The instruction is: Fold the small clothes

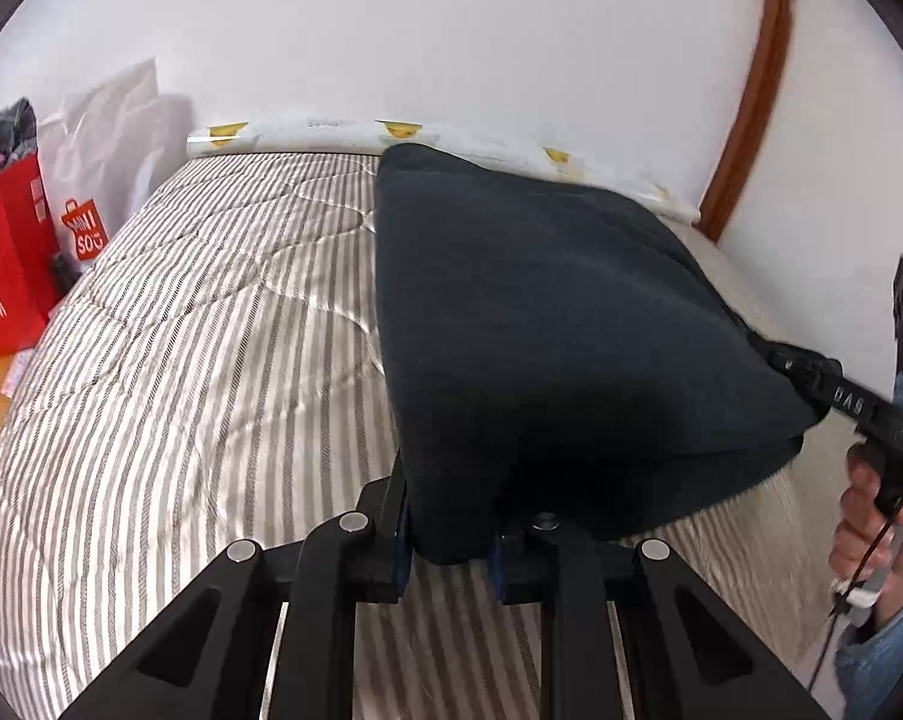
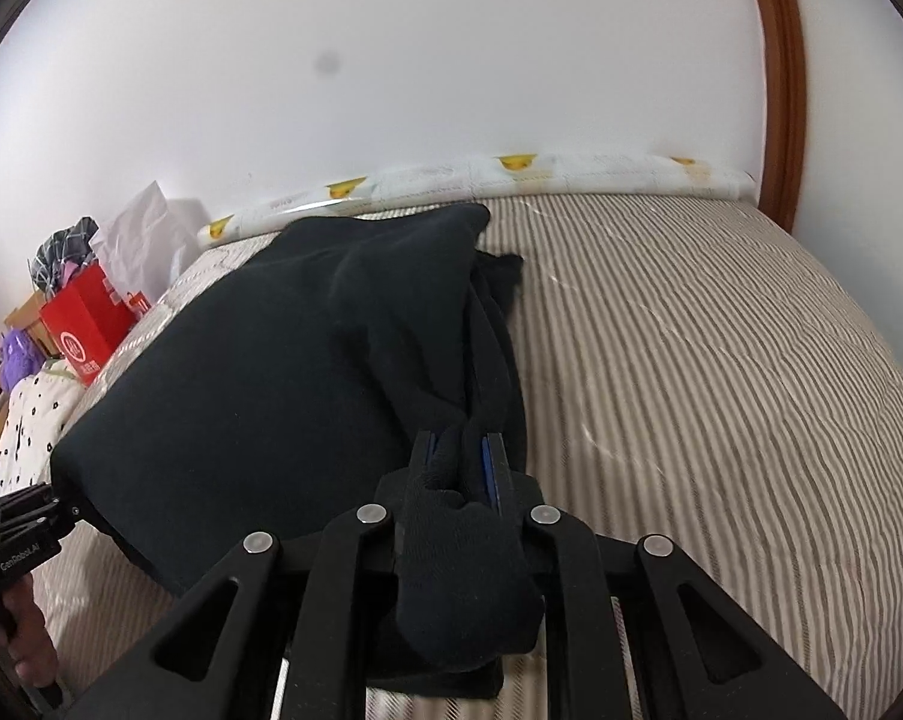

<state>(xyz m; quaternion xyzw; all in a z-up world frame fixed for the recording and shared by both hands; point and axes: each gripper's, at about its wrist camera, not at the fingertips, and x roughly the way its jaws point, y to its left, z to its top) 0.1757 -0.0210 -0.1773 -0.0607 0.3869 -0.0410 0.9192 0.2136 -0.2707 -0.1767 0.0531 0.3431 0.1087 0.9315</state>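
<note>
left gripper (image 1: 448, 546) fingertips: buried under dark garment (image 1: 547, 324), pad contact not visible
right gripper (image 2: 463, 468) pads: mostly wrapped in the cloth, only blue edges show
right hand (image 1: 877, 516): cut off by frame edge
red bag (image 1: 7, 276): logo cropped, text unreadable
striped bedcover (image 2: 721, 360): motion-blurred

A dark garment (image 1: 559, 324) of matt, soft knit cloth with a faintly fuzzy surface is pinched in the left gripper (image 1: 448, 546) and right gripper (image 2: 460, 468), both of matt black plastic with shiny round metal pins and blue pads. Beneath lies a quilt (image 1: 199, 330) of striped, stitched cloth with a slight sheen, edged by a glossy plastic-wrapped roll (image 1: 307, 132). Behind stand a smooth red paper bag (image 1: 7, 276), a matt white wall (image 2: 451, 60) and polished brown wood trim (image 2: 781, 90).
</note>
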